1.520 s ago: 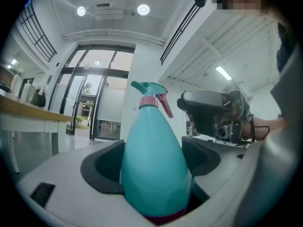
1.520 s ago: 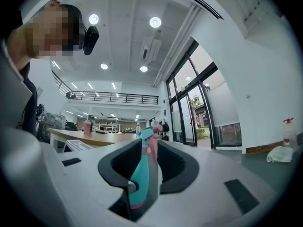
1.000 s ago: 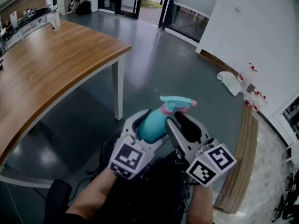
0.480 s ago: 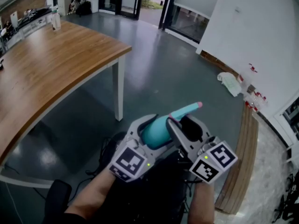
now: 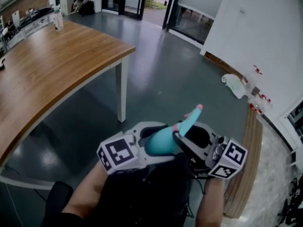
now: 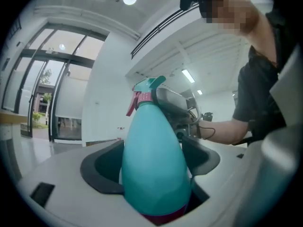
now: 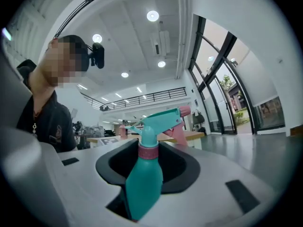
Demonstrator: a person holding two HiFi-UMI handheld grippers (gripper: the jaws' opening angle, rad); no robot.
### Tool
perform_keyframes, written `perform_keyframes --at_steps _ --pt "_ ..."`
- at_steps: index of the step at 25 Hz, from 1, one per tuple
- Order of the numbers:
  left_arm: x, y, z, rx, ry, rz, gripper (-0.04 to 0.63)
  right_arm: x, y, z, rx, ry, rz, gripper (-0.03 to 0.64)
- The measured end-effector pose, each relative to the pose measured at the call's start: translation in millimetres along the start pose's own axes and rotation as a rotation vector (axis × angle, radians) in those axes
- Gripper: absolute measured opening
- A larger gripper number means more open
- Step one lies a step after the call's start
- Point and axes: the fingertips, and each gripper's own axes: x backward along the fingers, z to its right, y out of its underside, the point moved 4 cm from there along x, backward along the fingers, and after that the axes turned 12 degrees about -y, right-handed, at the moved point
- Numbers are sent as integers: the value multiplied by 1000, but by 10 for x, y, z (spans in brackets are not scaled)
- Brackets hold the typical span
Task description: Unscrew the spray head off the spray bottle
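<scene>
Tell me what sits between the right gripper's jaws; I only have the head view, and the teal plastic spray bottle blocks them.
Observer: The right gripper view shows the teal plastic spray bottle's pink screw collar between the right gripper's closing jaws, with a dark gap on each side.
Operator: Report the left gripper's hold.
Observer: The left gripper is clamped around the bottle's wide body, base toward its camera.
Operator: Confirm the head's seating.
Observer: The teal spray head sits flush on the collar; no gap shows.
</scene>
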Motion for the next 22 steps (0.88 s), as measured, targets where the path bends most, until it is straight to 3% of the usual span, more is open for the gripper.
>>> perform_keyframes --at_steps 4,8,22 --pt "3 25 99 -9 94 -31 396 6 23 -96 26 -96 -14 138" --pt "5 46 144 -10 126 -37 396 -18 47 -143 49 -142 -39 138" --pt "-13 27 61 -47 46 -44 393 23 30 -71 54 -74 -40 138"
